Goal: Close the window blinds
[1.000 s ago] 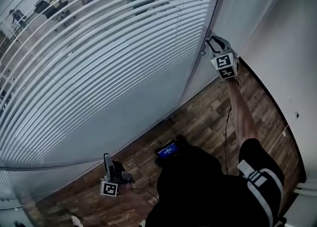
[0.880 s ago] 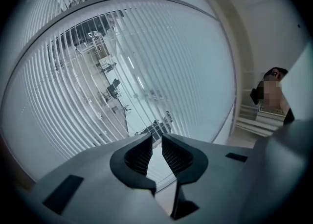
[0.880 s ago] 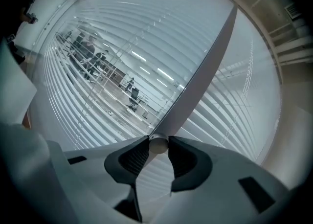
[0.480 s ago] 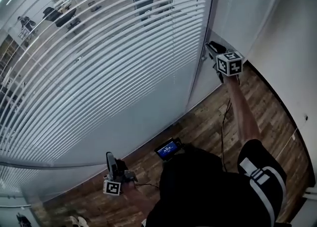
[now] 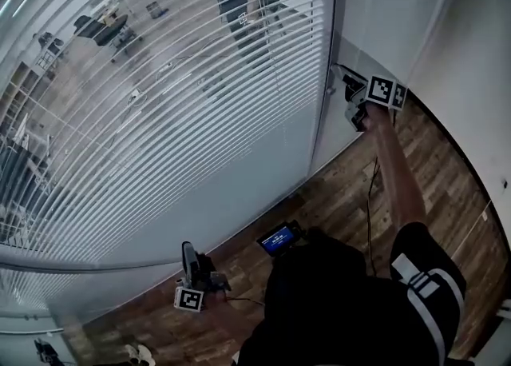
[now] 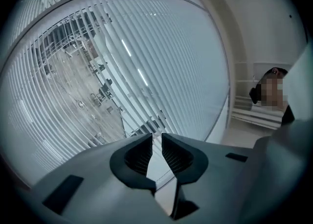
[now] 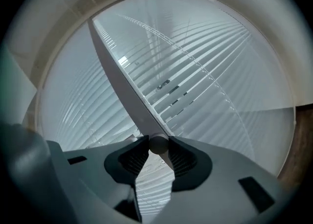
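Observation:
White slatted window blinds (image 5: 160, 117) fill the left and middle of the head view. Their slats are tilted enough that a room shows between them. My right gripper (image 5: 345, 85) is raised at the blinds' right edge. In the right gripper view it (image 7: 158, 145) is shut on the rounded lower end of the tilt wand (image 7: 122, 81), which runs up and left across the blinds (image 7: 210, 76). My left gripper (image 5: 188, 254) hangs low near the floor. Its jaws (image 6: 157, 142) stand a narrow slit apart with nothing between them and point at the blinds (image 6: 98, 71).
A white window post (image 5: 323, 109) runs beside the wand, with a white wall (image 5: 471, 61) to the right. Dark wood floor (image 5: 335, 188) lies below. A small device with a blue screen (image 5: 278, 239) sits at my waist. A person (image 6: 281, 103) stands at the far right of the left gripper view.
The right gripper's marker cube has turned on the wand and shifted slightly right. More of the room beyond now shows between the slats. The left gripper stays low.

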A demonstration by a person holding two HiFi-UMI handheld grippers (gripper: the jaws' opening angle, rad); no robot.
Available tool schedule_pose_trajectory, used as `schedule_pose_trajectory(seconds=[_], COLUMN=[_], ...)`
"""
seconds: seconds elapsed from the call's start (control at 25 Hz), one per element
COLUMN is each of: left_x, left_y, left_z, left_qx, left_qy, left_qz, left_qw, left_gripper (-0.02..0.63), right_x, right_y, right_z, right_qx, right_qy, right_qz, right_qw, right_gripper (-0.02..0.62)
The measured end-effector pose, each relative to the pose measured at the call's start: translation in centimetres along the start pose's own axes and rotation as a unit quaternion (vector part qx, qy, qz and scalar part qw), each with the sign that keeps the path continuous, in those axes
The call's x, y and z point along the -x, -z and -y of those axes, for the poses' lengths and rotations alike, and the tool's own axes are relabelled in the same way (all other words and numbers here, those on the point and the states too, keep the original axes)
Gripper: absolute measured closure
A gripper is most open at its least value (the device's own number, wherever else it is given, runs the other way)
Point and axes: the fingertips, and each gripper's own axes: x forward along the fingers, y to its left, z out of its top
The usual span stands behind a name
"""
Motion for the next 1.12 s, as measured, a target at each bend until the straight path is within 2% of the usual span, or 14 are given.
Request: schedule_pose_trajectory(seconds=[0.08, 0.16, 0.2, 0.28, 0.36, 0.4, 0.48, 0.6, 0.68, 0.76, 0.84, 0.96, 1.04, 1.12], left_x=[-0.1, 0.0, 0.1, 0.3, 0.3, 0.2, 0.0, 0.0, 0.0, 0.1, 0.2, 0.1, 0.0, -0.2], left_y=[0.2, 0.3, 0.2, 0.1, 0.1, 0.3, 0.4, 0.5, 0.5, 0.4, 0.3, 0.4, 0.5, 0.7], left_z=[-0.1, -0.2, -0.2, -0.1, -0.2, -0.2, -0.1, 0.0, 0.1, 0.1, 0.1, 0.2, 0.3, 0.3], left_qx=[-0.002, -0.006, -0.008, -0.009, -0.007, -0.007, -0.007, -0.007, -0.01, -0.013, -0.014, -0.014, -0.014, -0.014], left_qy=[-0.002, -0.006, -0.007, -0.009, -0.013, -0.014, -0.015, -0.016, -0.015, -0.016, -0.017, -0.015, -0.014, -0.015], left_qz=[-0.003, -0.003, -0.003, -0.001, 0.0, 0.0, -0.001, -0.001, -0.002, -0.002, 0.0, 0.001, 0.001, -0.001], left_qw=[1.0, 1.0, 0.9999, 0.9999, 0.9999, 0.9999, 0.9999, 0.9998, 0.9998, 0.9998, 0.9998, 0.9998, 0.9998, 0.9998], left_gripper=[0.538, 0.538, 0.538, 0.538, 0.538, 0.538, 0.538, 0.538, 0.538, 0.538, 0.538, 0.538, 0.538, 0.538], right_x=[0.1, 0.5, 0.7, 0.8, 0.6, 0.5, 0.4, 0.1, 0.2, 0.3, 0.1, 0.0, 0.1, 0.1], right_y=[0.1, 0.2, 0.4, 1.0, 1.3, 1.3, 1.2, 1.2, 1.0, 0.9, 1.2, 1.0, 0.7, 0.5], right_z=[-0.1, -0.2, -0.5, -1.3, -1.8, -1.9, -1.8, -2.1, -2.4, -2.2, -2.0, -1.4, -0.8, -0.2], right_qx=[0.065, 0.192, 0.262, 0.387, 0.476, 0.504, 0.539, 0.564, 0.568, 0.558, 0.528, 0.43, 0.319, 0.204], right_qy=[0.009, 0.047, 0.067, 0.099, 0.123, 0.133, 0.148, 0.153, 0.16, 0.158, 0.139, 0.108, 0.078, 0.048], right_qz=[-0.001, -0.009, -0.016, -0.032, -0.044, -0.046, -0.047, -0.055, -0.06, -0.065, -0.065, -0.053, -0.041, -0.032], right_qw=[0.998, 0.98, 0.963, 0.916, 0.87, 0.852, 0.828, 0.809, 0.805, 0.812, 0.835, 0.895, 0.944, 0.977], right_gripper=[0.465, 0.454, 0.446, 0.446, 0.446, 0.446, 0.448, 0.448, 0.448, 0.463, 0.466, 0.468, 0.468, 0.468])
